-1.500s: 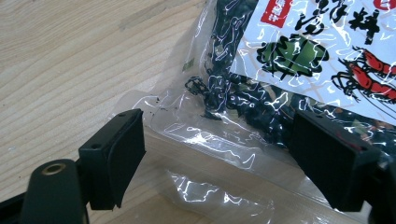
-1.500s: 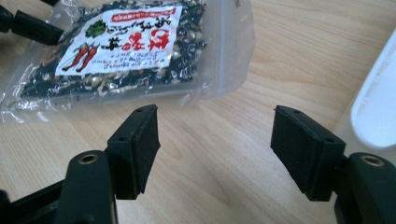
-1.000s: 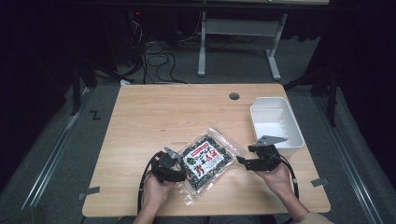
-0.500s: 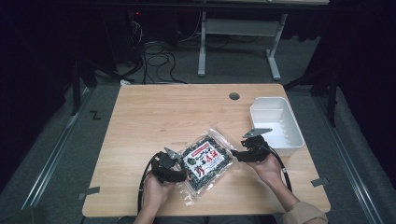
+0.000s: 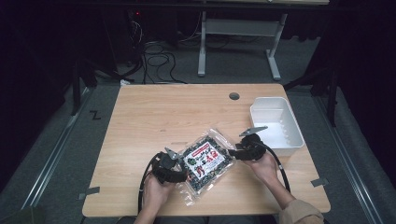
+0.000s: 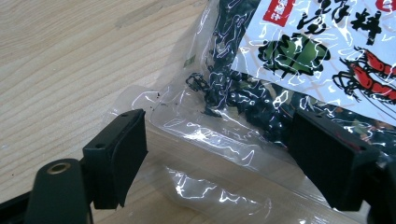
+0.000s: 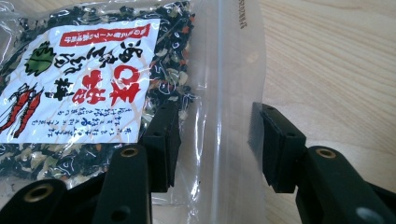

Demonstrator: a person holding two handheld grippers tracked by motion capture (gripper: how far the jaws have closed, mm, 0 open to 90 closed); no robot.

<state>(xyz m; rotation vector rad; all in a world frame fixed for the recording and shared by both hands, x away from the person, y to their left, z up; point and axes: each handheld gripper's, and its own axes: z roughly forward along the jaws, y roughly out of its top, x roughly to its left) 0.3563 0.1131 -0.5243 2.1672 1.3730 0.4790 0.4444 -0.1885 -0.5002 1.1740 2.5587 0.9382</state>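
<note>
Seaweed bag (image 5: 205,161) label cut off between open tongs.

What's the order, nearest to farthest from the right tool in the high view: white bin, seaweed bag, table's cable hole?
1. seaweed bag: right tool straddles its clear edge, to the tool's left.
2. white bin: just beyond the tool, at the table's right edge.
3. cable hole: far side of the table, beyond the bag.

Glossy, crinkled clear plastic bag (image 5: 205,161) with paper-like white label; matt pale wood-grain table (image 5: 168,112); smooth white plastic tub (image 5: 275,126).
</note>
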